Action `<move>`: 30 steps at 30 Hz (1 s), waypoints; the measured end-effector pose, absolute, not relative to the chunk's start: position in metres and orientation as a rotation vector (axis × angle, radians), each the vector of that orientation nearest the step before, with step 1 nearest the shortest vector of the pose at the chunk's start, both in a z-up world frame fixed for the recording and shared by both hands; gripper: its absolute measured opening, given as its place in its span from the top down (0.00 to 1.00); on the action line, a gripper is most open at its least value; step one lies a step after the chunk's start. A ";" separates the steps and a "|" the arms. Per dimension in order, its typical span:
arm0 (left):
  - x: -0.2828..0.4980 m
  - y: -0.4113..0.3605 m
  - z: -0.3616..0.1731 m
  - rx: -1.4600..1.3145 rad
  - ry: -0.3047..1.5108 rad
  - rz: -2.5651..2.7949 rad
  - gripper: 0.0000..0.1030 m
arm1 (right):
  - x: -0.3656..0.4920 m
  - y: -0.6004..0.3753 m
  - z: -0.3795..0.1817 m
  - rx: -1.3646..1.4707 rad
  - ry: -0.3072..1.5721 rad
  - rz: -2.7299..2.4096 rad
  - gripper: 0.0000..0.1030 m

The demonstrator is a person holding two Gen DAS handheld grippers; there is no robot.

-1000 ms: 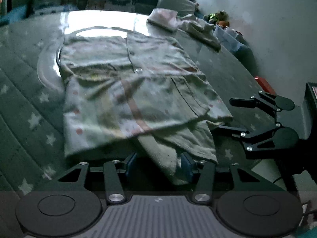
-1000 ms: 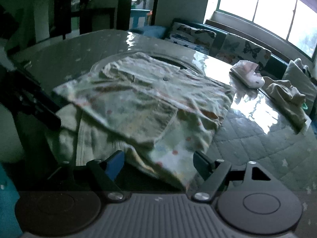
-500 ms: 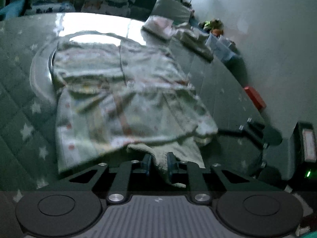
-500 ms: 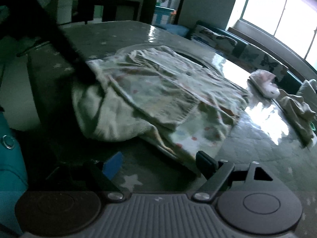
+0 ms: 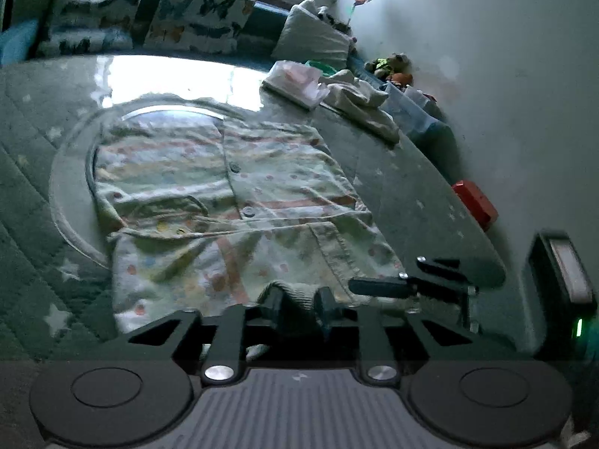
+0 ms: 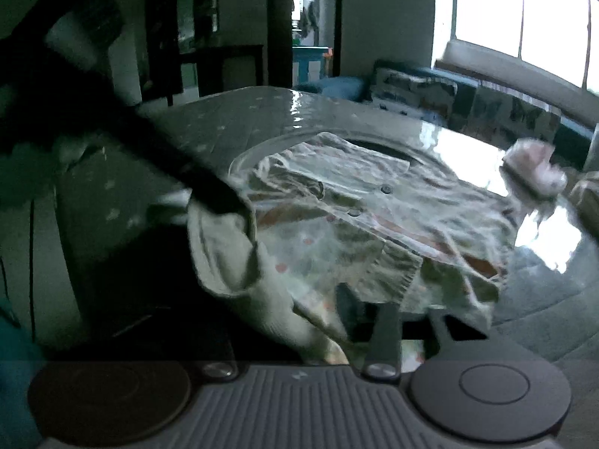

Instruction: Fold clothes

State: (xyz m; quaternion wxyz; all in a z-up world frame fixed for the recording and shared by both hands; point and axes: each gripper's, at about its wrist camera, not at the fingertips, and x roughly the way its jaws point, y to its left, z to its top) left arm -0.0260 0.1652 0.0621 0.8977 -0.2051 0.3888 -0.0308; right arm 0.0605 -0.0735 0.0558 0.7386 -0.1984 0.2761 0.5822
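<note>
A pale, dotted, buttoned garment (image 5: 243, 187) (image 6: 374, 217) lies flat on the star-quilted table (image 5: 404, 194). My left gripper (image 5: 301, 299) has a fold of the ribbed near hem between its fingers, pinched though the jaws are opening slightly. The right wrist view shows that gripper (image 6: 221, 202) as a dark bar holding the raised hem, which hangs below it. My right gripper (image 6: 322, 312) is closing on the garment's near right edge. Cloth lies between its jaws and hides one finger. In the left wrist view it (image 5: 368, 285) reaches onto that corner from the right.
A glass turntable ring (image 5: 67, 194) lies under the garment. At the far right of the table are a folded pink-white cloth (image 5: 295, 82) and a cream garment (image 5: 359, 101). A red box (image 5: 475, 202) sits by the wall. Butterfly cushions (image 5: 202, 18) line the bench behind.
My left gripper closed on the ribbed hem and lifted it a little. My right gripper came in from the right onto the garment's near edge and its jaws narrowed around the cloth.
</note>
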 end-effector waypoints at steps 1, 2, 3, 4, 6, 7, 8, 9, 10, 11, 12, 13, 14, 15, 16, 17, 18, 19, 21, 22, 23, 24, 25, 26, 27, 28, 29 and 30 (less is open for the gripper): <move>-0.032 0.166 0.063 -0.403 0.793 -0.058 0.59 | 0.066 -0.072 0.057 -0.411 0.634 1.278 0.73; -0.038 0.167 0.064 -0.382 0.781 -0.049 0.53 | 0.073 -0.070 0.059 -0.381 0.665 1.275 0.76; -0.043 0.167 0.065 -0.360 0.768 -0.042 0.45 | 0.078 -0.070 0.061 -0.352 0.684 1.277 0.77; -0.047 0.167 0.065 -0.333 0.758 -0.033 0.39 | 0.083 -0.070 0.063 -0.324 0.702 1.279 0.79; -0.055 0.167 0.065 -0.280 0.744 -0.009 0.29 | 0.089 -0.069 0.066 -0.295 0.712 1.274 0.81; -0.058 0.164 0.064 -0.240 0.739 0.000 0.27 | 0.091 -0.068 0.068 -0.284 0.714 1.270 0.81; -0.060 0.162 0.063 -0.199 0.735 0.009 0.27 | 0.094 -0.068 0.070 -0.273 0.715 1.266 0.81; -0.060 0.158 0.061 -0.159 0.732 0.013 0.27 | 0.096 -0.067 0.071 -0.264 0.716 1.264 0.81; -0.060 0.155 0.059 -0.120 0.730 0.017 0.27 | 0.097 -0.066 0.073 -0.256 0.717 1.263 0.81; -0.060 0.151 0.057 -0.080 0.727 0.020 0.27 | 0.098 -0.066 0.074 -0.253 0.714 1.261 0.81; -0.058 0.147 0.055 -0.038 0.722 0.024 0.27 | 0.098 -0.066 0.075 -0.255 0.708 1.260 0.81; -0.057 0.144 0.053 -0.003 0.718 0.026 0.27 | 0.097 -0.066 0.076 -0.256 0.705 1.261 0.82; -0.055 0.140 0.049 0.045 0.709 0.022 0.27 | 0.097 -0.065 0.076 -0.256 0.705 1.261 0.83; -0.054 0.138 0.046 0.084 0.701 0.018 0.27 | 0.096 -0.064 0.076 -0.256 0.704 1.260 0.83; -0.051 0.136 0.042 0.124 0.701 0.018 0.28 | 0.096 -0.064 0.075 -0.255 0.704 1.258 0.83; -0.049 0.134 0.037 0.165 0.703 0.018 0.29 | 0.096 -0.065 0.075 -0.249 0.706 1.255 0.83; -0.047 0.134 0.033 0.192 0.705 0.017 0.36 | 0.096 -0.065 0.074 -0.244 0.708 1.253 0.84; -0.047 0.134 0.029 0.213 0.707 0.011 0.47 | 0.096 -0.066 0.073 -0.239 0.710 1.250 0.84; -0.046 0.134 0.021 0.245 0.710 0.000 0.63 | 0.094 -0.068 0.071 -0.230 0.707 1.250 0.85; -0.046 0.135 0.018 0.256 0.710 -0.003 0.70 | 0.093 -0.068 0.070 -0.221 0.710 1.252 0.87; -0.048 0.135 0.016 0.256 0.707 -0.008 0.74 | 0.092 -0.069 0.069 -0.215 0.709 1.253 0.88; -0.049 0.134 0.015 0.254 0.703 -0.013 0.80 | 0.090 -0.070 0.068 -0.211 0.705 1.252 0.89; -0.051 0.134 0.014 0.253 0.700 -0.018 0.83 | 0.087 -0.072 0.068 -0.206 0.700 1.254 0.91; -0.053 0.133 0.013 0.252 0.696 -0.022 0.84 | 0.084 -0.074 0.068 -0.201 0.697 1.258 0.92; -0.054 0.133 0.014 0.247 0.694 -0.020 0.86 | 0.082 -0.077 0.069 -0.196 0.693 1.262 0.93; -0.057 0.132 0.015 0.238 0.692 -0.021 0.87 | 0.079 -0.079 0.070 -0.191 0.690 1.265 0.93; -0.059 0.132 0.017 0.230 0.690 -0.024 0.87 | 0.077 -0.082 0.071 -0.187 0.685 1.269 0.94; -0.061 0.132 0.019 0.221 0.687 -0.026 0.88 | 0.074 -0.085 0.073 -0.188 0.676 1.275 0.94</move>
